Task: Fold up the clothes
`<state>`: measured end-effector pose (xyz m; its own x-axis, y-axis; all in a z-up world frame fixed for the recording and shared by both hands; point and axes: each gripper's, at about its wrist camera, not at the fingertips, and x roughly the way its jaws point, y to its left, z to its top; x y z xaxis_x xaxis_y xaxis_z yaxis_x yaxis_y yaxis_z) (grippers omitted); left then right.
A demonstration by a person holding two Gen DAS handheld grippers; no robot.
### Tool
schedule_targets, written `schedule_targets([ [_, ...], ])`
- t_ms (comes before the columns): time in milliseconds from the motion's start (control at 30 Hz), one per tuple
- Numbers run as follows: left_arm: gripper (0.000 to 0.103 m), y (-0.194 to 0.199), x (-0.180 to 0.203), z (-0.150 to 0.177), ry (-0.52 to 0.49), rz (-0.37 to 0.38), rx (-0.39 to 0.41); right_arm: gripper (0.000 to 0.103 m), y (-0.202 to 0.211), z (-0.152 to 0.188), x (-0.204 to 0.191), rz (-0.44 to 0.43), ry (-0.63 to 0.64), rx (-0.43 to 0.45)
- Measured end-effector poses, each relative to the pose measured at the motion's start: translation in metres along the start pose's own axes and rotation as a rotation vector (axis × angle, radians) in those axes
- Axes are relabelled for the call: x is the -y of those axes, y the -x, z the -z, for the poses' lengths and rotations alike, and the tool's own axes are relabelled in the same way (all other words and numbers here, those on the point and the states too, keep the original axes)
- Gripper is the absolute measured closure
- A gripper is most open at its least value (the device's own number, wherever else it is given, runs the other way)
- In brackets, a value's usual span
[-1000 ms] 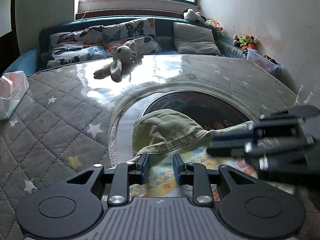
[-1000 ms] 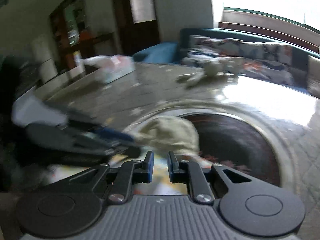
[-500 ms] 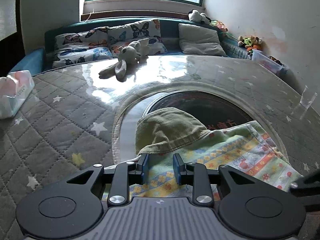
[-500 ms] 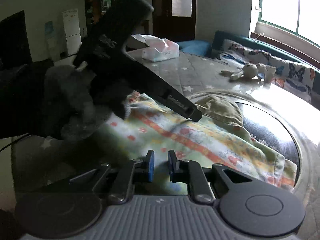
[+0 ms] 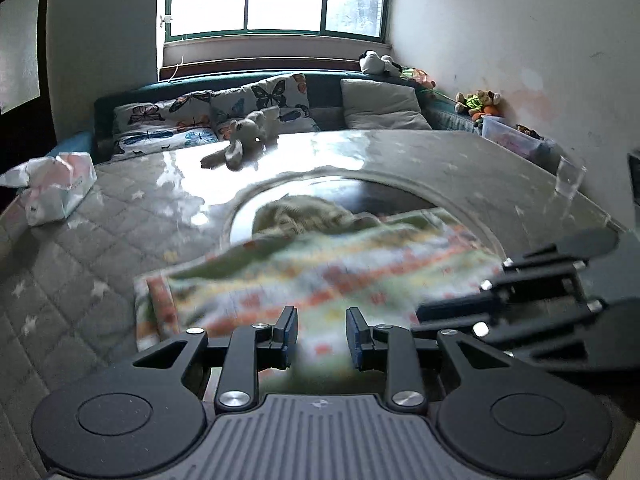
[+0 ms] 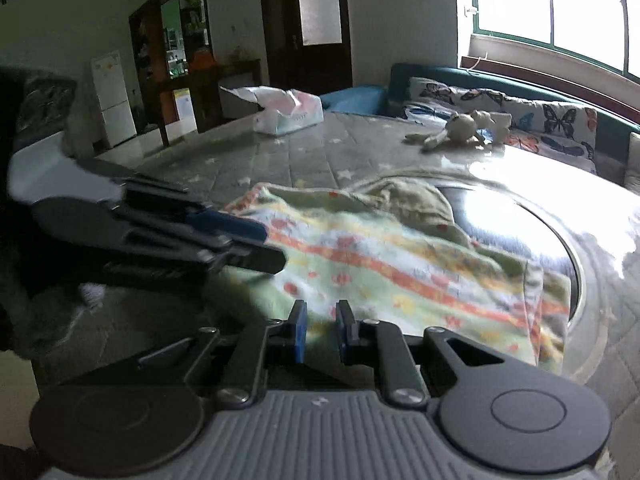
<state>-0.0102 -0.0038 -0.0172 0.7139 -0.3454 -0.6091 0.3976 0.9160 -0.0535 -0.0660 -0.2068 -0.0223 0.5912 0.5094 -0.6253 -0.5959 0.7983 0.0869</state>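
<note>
Lying across the quilted table and its glass centre: striped garment (blurred), olive cloth behind. Hovering at its near edge, left gripper and right gripper, jaws gaping, gripping nothing.

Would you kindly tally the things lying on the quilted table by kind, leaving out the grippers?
Garments: 2, the patterned garment and the olive garment.
Plush rabbits: 1.
Tissue packs: 1.
Total: 4.

green/orange striped garment, butterfly-print pillows
</note>
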Motion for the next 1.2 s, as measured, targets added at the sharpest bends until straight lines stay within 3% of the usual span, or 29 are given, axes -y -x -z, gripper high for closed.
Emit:
schedule_targets([
  [400,0.07,0.007,-0.009,0.014,0.056,-0.022,0.027,0.089,0.018,0.015,0.009,0.046,-0.065,0.02],
  [767,0.065,0.018,-0.024,0.026,0.1,-0.044,0.025,0.088,0.04,0.034,0.047,0.217,-0.133,0.025],
  [833,0.064,0.02,-0.028,0.027,0.112,-0.042,0.023,0.093,0.045,0.039,0.055,0.246,-0.145,0.019],
  [1000,0.064,0.025,-0.039,0.025,0.152,-0.044,0.017,0.095,0.055,0.036,0.064,0.27,-0.162,0.036],
  [1200,0.065,0.021,-0.052,0.014,0.189,-0.065,0.01,0.09,0.047,0.023,0.067,0.236,-0.163,0.067],
])
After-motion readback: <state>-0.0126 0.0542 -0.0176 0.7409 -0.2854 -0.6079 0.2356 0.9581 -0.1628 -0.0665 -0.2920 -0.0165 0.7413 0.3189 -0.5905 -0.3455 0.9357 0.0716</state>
